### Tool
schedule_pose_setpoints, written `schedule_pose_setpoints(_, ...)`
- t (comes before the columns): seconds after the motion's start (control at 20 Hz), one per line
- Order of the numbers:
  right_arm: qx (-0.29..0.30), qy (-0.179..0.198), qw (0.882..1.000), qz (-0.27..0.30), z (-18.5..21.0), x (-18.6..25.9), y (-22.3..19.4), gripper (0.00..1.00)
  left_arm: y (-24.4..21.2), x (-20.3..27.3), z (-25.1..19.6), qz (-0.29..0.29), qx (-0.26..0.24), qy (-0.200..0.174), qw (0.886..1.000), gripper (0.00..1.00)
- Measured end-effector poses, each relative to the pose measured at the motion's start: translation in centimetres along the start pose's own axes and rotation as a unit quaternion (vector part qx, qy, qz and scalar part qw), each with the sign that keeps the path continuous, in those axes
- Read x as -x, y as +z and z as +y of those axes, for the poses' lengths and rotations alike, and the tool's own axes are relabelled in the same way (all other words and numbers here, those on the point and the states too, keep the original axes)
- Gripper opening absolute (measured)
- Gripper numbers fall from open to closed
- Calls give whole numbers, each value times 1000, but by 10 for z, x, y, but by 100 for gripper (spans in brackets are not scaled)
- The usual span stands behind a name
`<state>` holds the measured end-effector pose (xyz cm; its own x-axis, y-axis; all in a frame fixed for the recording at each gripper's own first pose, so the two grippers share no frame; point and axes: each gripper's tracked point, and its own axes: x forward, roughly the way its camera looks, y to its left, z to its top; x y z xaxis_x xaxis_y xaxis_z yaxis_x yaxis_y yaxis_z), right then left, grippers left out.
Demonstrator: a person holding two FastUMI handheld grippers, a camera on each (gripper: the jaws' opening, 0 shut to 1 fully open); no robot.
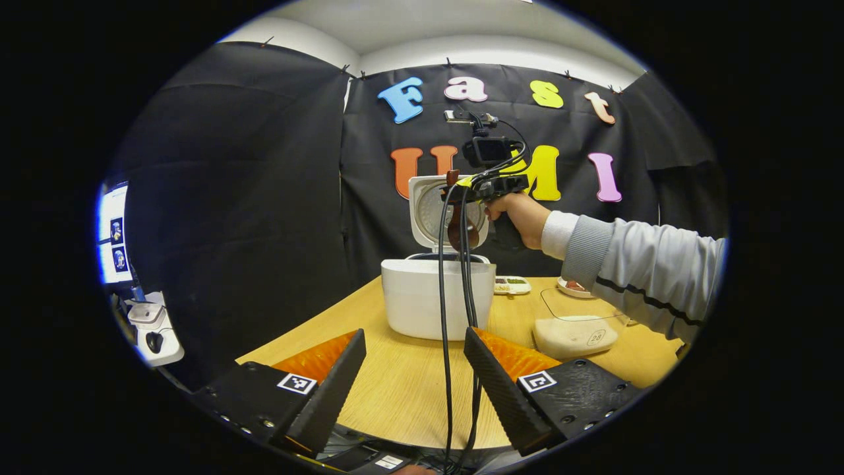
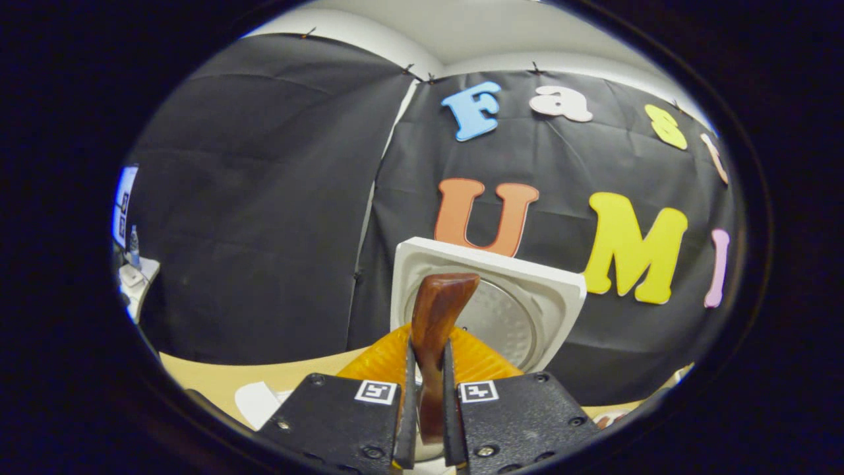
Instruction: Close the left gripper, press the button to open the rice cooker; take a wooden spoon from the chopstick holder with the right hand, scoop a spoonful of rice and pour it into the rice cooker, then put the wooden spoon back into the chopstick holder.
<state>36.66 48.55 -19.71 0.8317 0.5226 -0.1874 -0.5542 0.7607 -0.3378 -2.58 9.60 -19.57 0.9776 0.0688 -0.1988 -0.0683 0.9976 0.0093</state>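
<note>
Right gripper clamps the wooden spoon over the white rice cooker, whose lid stands raised, apparently for tipping rice in; left gripper waits nearer, jaws wide, holding nothing.

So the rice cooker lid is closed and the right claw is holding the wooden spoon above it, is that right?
Not quite. The rice cooker lid is open, standing upright, as the left gripper view shows. The rest holds: the right claw grips the wooden spoon above the cooker.
</note>
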Motion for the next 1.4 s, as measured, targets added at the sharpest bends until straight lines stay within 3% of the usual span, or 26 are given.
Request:
schedule_pose_setpoints(0.15,14,-4,1000,-8,3,11,4,22,4,5,0,-5,6,1,1000,95)
schedule_pose_setpoints(0.35,-14,7,1000,-19,-9,34,12,22,12,10,-4,-10,10,0,1000,95)
schedule_pose_setpoints(0.85,-72,-29,997,-24,-103,144,20,22,27,12,-52,-28,18,-32,999,94)
schedule_pose_setpoints(1.0,-107,-24,993,-33,-127,186,19,22,30,15,-53,-35,26,-39,998,94)
schedule_pose_setpoints(1.2,-160,-56,985,-33,-178,243,7,22,32,17,-73,-39,28,-79,996,94)
schedule_pose_setpoints(1.25,-168,-65,983,-37,-189,256,5,18,31,13,-82,-41,27,-80,996,94)
schedule_pose_setpoints(1.4,-169,-116,978,-49,-229,301,-7,23,28,5,-93,-42,35,-82,995,94)
